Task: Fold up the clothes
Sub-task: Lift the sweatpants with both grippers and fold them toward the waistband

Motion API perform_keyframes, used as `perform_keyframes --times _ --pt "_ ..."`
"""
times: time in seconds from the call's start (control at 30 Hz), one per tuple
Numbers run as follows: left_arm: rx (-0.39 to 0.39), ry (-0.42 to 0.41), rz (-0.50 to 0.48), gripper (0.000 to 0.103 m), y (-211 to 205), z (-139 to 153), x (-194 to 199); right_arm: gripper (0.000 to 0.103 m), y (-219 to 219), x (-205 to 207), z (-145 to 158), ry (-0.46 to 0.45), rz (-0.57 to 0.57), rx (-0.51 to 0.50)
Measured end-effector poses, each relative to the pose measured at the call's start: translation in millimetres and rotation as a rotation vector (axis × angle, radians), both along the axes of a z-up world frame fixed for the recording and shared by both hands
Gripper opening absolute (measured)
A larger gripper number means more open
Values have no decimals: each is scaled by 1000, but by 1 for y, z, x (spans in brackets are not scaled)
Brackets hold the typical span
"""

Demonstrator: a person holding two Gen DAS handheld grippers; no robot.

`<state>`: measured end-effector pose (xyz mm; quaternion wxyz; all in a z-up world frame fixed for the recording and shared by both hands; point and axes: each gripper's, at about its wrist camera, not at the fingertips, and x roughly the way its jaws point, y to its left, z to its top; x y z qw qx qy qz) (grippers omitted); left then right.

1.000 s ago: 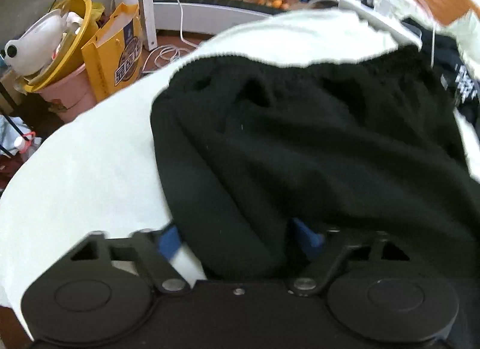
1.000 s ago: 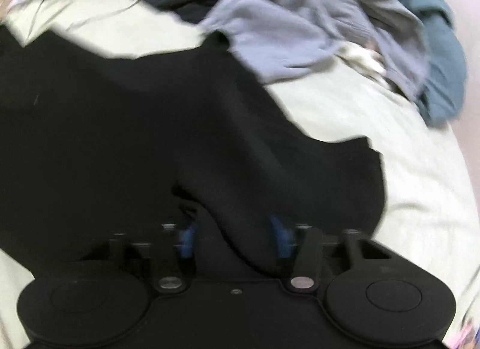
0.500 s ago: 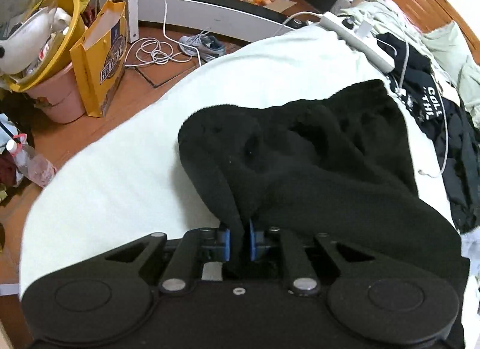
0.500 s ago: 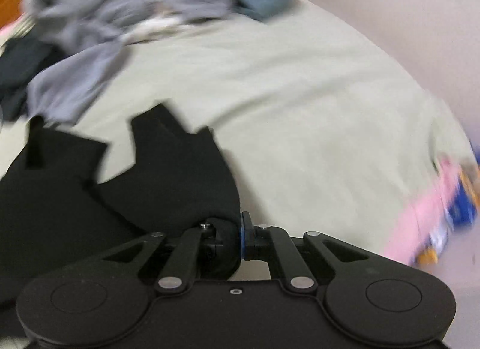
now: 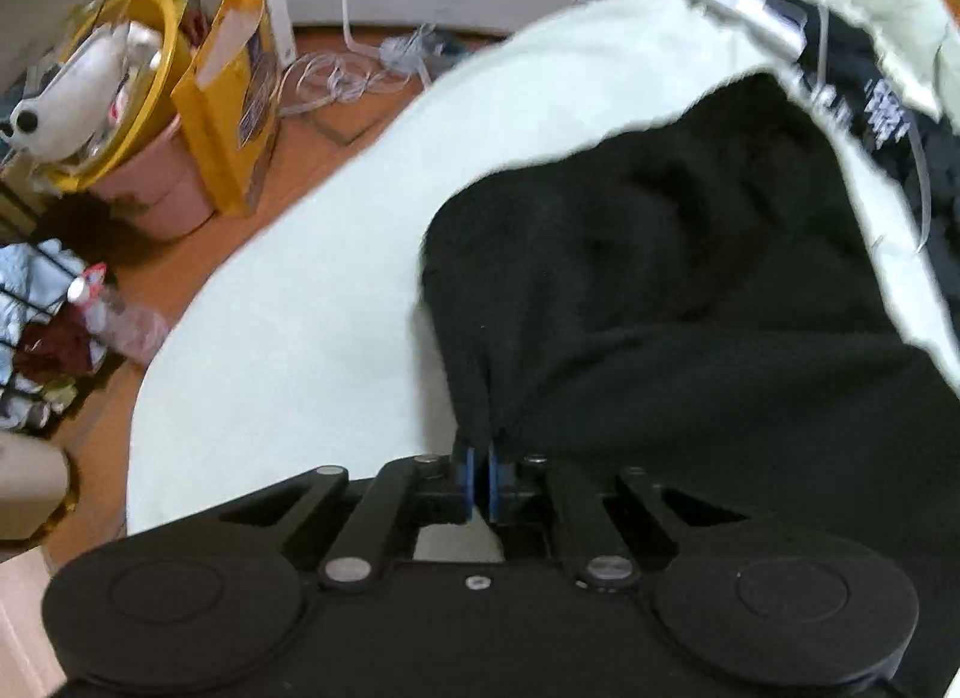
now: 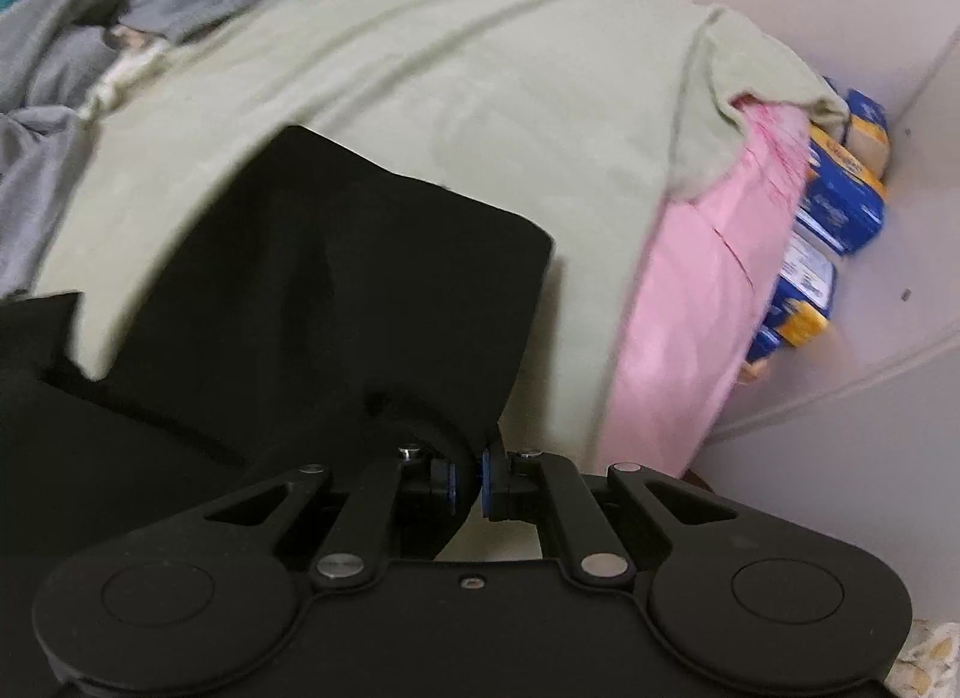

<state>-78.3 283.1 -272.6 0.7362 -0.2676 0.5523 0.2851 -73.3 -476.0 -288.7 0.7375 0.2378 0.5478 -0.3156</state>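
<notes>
On the pale green bedsheet [image 5: 288, 350], the left gripper [image 5: 478, 479] is pressed together, pinching an edge of the black garment [image 5: 660, 290], which spreads toward 1 o'clock. The right gripper [image 6: 468, 479], jaws just closed, pinches the black garment's corner; cloth extends toward 10 o'clock.

Matt black fleece garment [image 5: 690, 278]; soft pale-green cloth bedsheet [image 6: 480, 68]

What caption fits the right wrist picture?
Right gripper pinching a black garment over the pale green bedsheet.
</notes>
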Motion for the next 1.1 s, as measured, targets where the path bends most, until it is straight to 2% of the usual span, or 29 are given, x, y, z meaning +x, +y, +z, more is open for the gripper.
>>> perform_keyframes --times 0.1,0.17,0.2,0.23,0.3,0.33,0.37,0.43,0.5,0.6,0.7,0.73,0.77,0.83,0.93,1.03,1.1 --pt "-9 -16 26 4 -3 -10 -9 7 -6 -9 -10 43 -54 11" --pt "1 -17 16 5 -5 -11 -8 9 -3 -9 -13 40 -34 9" --pt "-1 -19 14 6 -5 -10 -7 15 0 -8 -12 22 -5 -11" --pt "-7 -29 14 8 -3 -8 -7 26 1 -7 -11 -7 20 -20" --pt "12 -40 -8 31 -2 -1 -6 41 -3 -9 -9 -29 13 -8" --pt "53 -38 -34 56 -1 5 -7 42 -9 -12 -7 -47 -8 9" --pt "115 -35 -66 71 0 13 -8 43 -14 -14 -6 -58 -19 15" --pt "165 -43 -83 82 1 19 -11 52 -21 -19 -1 -67 -19 3" --pt "173 -101 -47 82 12 27 -16 55 -30 -24 3 -97 -16 20" --pt "162 -194 30 82 33 33 -20 64 -43 -30 11 -190 -38 72" --pt "192 -223 99 82 55 25 -7 68 -48 -39 14 -299 -77 132" --pt "166 -243 107 82 60 20 -3 68 -49 -43 11 -333 -95 179" --pt "109 -283 119 82 69 11 3 68 -49 -44 7 -352 -114 220" --pt "57 -323 139 82 79 1 10 68 -49 -42 1 -350 -139 247" --pt "3 -363 145 82 95 -18 28 70 -46 -40 -3 -396 -179 251" --pt "-35 -318 117 81 103 -39 44 72 -37 -34 -10 -369 -208 212" --pt "-60 -322 99 70 107 -52 51 72 -36 -32 -15 -355 -209 197"
